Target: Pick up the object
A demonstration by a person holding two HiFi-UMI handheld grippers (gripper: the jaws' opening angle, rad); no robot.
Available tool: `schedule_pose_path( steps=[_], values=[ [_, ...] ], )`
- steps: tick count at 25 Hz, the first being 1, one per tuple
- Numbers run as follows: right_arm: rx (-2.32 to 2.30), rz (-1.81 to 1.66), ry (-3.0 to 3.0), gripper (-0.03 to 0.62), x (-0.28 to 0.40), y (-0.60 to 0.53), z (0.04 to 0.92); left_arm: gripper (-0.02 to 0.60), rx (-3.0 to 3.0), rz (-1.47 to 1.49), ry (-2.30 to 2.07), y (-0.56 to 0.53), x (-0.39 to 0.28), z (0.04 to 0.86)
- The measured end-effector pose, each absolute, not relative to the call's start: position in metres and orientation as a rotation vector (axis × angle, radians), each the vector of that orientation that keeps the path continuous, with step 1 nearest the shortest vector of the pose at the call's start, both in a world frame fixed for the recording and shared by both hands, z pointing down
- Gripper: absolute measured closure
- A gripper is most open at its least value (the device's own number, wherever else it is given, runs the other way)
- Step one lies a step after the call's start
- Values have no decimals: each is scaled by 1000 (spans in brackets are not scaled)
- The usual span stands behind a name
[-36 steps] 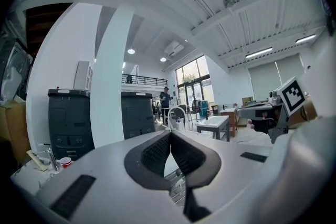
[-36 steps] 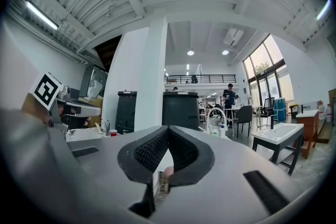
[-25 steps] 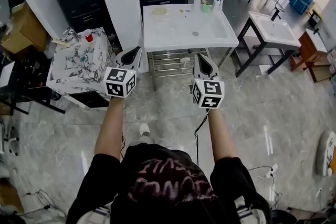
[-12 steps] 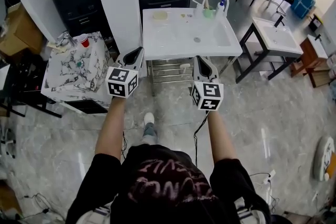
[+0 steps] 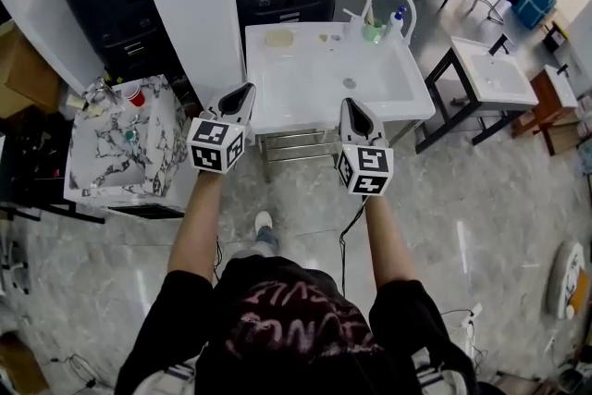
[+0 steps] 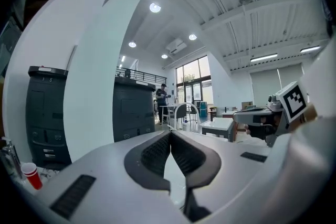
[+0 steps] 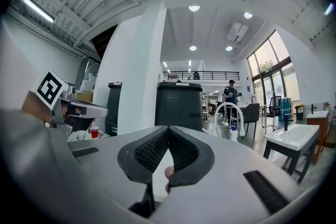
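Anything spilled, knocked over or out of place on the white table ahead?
Nothing stands out. No spill shows on the table, and the green cup and bottle stand upright at its far edge.

In the head view, the things on the white worktop (image 5: 305, 69) are too small to name: a pale yellow round patch (image 5: 278, 38), some small bits (image 5: 324, 38) beside it, and a small dark ring (image 5: 349, 82). The left hand-held gripper (image 5: 244, 90) and the right hand-held gripper (image 5: 351, 104) cover parts of its near edge. Their marker cubes (image 5: 214, 146) hide the person's hands. A brown box (image 5: 23, 69) is cut off by the left edge, and a white round thing (image 5: 566, 277) by the right edge. In the right gripper view a pale pink shape (image 7: 168, 171) shows behind the jaws, and I cannot tell what it is.
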State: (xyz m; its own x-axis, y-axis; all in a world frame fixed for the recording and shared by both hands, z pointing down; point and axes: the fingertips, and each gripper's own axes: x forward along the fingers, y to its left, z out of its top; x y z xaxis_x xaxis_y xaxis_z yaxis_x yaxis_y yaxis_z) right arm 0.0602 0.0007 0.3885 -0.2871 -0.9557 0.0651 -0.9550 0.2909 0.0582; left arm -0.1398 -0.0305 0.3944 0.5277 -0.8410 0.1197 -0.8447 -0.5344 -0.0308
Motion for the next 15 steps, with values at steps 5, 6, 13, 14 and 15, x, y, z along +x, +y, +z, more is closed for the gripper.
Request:
schedule_pose_path(
  steps=[5,6,13,14,15],
  values=[
    [1845,-2,-2441,579,52,-65,385,565,2728,216,-1455,-100,-142,400],
    [1853,0,-2437,579,51,-78,385,565,2731,218,-1445,-113,-142,401],
    [1905,20,-2404,579,39,-148,392,566,2768,234,-1347,-180,-140,413],
    [1910,20,-2399,579,38,-154,392,565,2769,241,-1335,-187,-140,416],
    [1914,19,-2396,579,37,-159,392,565,2769,250,-1324,-192,-140,419]
  ],
)
